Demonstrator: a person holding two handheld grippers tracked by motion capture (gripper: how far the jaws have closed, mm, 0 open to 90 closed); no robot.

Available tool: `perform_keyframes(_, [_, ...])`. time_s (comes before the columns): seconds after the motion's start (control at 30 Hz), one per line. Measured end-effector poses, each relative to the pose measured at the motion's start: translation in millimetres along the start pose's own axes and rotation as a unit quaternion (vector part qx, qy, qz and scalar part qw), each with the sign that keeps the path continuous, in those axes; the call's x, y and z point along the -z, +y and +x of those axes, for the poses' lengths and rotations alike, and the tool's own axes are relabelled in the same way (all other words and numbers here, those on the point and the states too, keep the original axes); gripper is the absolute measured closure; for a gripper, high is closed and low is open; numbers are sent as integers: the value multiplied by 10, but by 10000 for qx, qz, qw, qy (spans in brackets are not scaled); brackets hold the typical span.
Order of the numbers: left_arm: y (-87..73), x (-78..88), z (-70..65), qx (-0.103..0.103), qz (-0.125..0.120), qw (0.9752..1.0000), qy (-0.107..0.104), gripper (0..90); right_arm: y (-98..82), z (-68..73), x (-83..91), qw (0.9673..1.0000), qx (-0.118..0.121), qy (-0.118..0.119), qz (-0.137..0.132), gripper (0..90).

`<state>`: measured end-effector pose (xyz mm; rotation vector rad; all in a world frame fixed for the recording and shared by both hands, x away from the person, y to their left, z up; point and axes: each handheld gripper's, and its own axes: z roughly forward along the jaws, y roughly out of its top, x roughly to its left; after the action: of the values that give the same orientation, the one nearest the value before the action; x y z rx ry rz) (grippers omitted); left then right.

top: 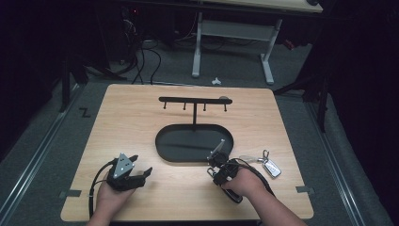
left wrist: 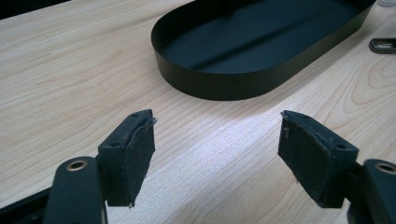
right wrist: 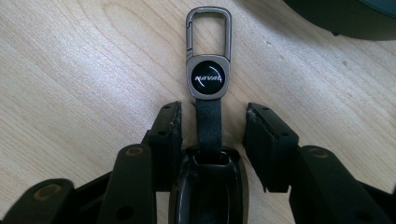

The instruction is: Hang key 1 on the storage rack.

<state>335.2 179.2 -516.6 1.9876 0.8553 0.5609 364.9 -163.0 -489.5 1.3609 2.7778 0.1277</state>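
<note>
In the right gripper view, nearest the lens, a black car key fob lies on the desk between the jaws of the right hand-held gripper. The pads stand a little clear of it on both sides, half open, not pressing. From the fob a black strap runs toward 12 o'clock to a metal carabiner tag whose round black badge reads "NAVAL" in white letters.

In the high view the fob rests at about 4 o'clock from the black oval tray, near the desk's right edge. The left hand-held gripper sits at the tray's 8 o'clock with its jaws wide and nothing between them.

The desk is pale wood-grain laminate. A black T-shaped hook rack rises from the tray's far rim. Around it lies grey carpet, with cables and a white desk frame at 12 o'clock in a dark room.
</note>
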Motion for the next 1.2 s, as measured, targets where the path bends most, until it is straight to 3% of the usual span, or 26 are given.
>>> perform_keyframes(0.33, [-1,-12,0,-32,17,10000,-15,276,44,-1,0,9999,83,-4,140,608])
perform_keyframes(0.7, [9,-5,4,-44,-1,10000,-19,276,95,16,2,9992,252,15,306,772])
perform_keyframes(0.77, [9,-4,3,-41,-10,10000,-18,276,95,14,3,9994,166,33,313,787])
perform_keyframes(1.2, [8,9,5,-6,-23,10000,-24,276,91,7,3,9992,260,37,304,793])
